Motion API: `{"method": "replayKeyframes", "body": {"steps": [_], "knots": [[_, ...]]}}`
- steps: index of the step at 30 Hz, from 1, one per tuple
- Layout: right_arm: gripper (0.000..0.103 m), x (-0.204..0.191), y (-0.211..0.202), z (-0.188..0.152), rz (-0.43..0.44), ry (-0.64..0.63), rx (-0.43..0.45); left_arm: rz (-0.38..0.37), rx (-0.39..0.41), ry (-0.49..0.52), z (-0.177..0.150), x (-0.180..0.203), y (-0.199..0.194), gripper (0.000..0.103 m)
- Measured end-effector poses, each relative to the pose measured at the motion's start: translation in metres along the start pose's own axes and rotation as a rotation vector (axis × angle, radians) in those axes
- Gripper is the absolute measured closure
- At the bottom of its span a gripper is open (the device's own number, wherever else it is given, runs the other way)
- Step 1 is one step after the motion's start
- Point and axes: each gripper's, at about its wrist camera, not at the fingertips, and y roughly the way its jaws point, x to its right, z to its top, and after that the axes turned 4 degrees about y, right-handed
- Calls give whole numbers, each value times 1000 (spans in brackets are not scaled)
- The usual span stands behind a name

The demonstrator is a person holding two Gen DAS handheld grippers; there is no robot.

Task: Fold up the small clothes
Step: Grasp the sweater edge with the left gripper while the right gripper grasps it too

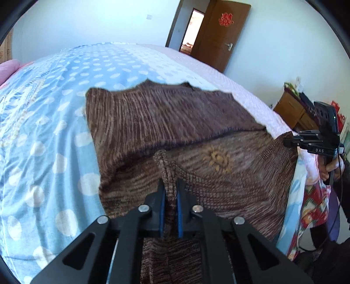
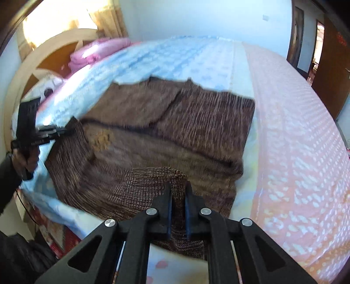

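Both the left gripper [image 1: 170, 185] and right gripper [image 2: 178, 190] pinch the brown sweater [image 1: 175, 122] hem (soft, limp knit) nearest the bed [image 1: 54, 122] edge.

Bright daylight throughout. Strongest at the blown-out window [image 2: 52, 24] far ahead-left of the right gripper [image 2: 178, 192], washing out the curtain [image 2: 107, 19] beside it. Soft shadow under the folded edge of the brown knit garment [image 1: 175, 122]. Motion blur across the right wrist view; sharper from the left. Heavy fisheye bending, black vignette at corners.
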Motion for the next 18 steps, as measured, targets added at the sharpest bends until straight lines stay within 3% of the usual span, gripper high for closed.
{"method": "replayKeyframes", "body": {"steps": [9,18], "knots": [[95,16,-19,66,-86,-12,143,94,154,-60,60,-22,-30,94],[95,49,34,126,-212,38,221,157,213,-197,116,-69,12,94]]}}
